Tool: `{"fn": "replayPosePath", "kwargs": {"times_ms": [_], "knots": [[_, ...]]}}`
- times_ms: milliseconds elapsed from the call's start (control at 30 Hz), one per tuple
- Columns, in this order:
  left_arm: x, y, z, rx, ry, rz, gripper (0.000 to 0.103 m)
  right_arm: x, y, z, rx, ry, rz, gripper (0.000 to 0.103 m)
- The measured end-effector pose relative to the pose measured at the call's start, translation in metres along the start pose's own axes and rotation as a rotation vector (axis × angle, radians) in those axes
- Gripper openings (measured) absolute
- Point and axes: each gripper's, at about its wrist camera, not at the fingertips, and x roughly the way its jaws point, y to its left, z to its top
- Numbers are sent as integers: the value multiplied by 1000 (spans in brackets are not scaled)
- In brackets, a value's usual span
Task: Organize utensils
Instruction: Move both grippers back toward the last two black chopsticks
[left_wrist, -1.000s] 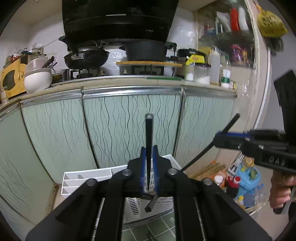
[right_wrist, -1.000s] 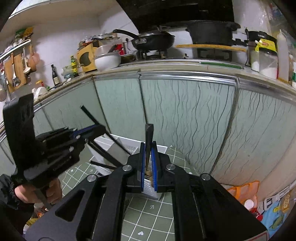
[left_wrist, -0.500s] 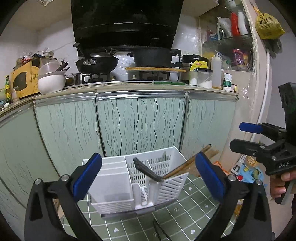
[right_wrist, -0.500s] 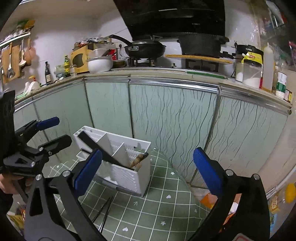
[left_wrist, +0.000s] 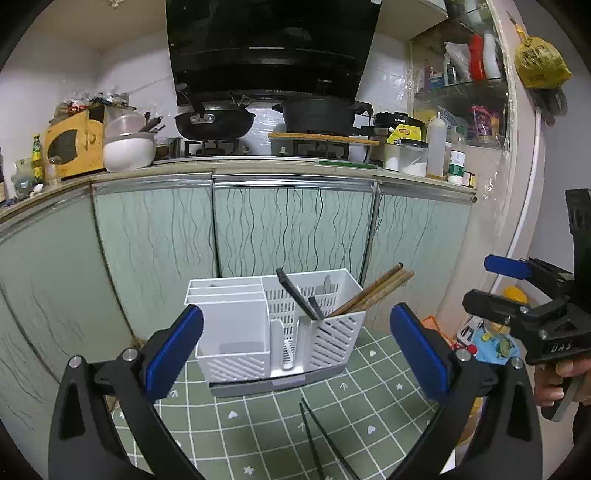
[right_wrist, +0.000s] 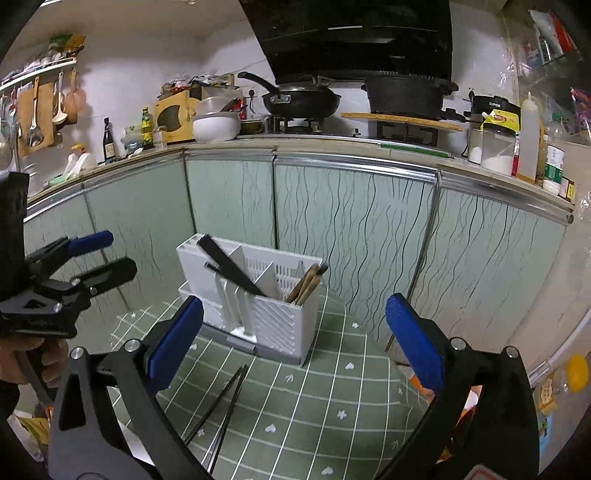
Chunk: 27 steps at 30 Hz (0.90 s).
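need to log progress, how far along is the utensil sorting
Partly done. The white caddy already holds wooden chopsticks in its end compartment and two black utensils in the middle one. Nothing is in hand: the left gripper and right gripper are both open and empty. Left: the thin black chopsticks lying on the green mat in front of the caddy.

Pale green wavy-lined cabinet doors (left_wrist: 291, 229); green tiled mat (right_wrist: 332, 398); black range hood (left_wrist: 269, 44).
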Motion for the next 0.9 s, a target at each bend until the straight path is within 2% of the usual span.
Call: {"fn": "replayPosePath", "kwargs": {"times_ms": [533, 900], "knots": [[-44, 11, -57, -45, 15, 49, 98, -23, 25, -64, 16, 29, -8, 95], [-55, 9, -89, -3, 36, 71, 98, -30, 36, -91, -9, 29, -38, 95]]}}
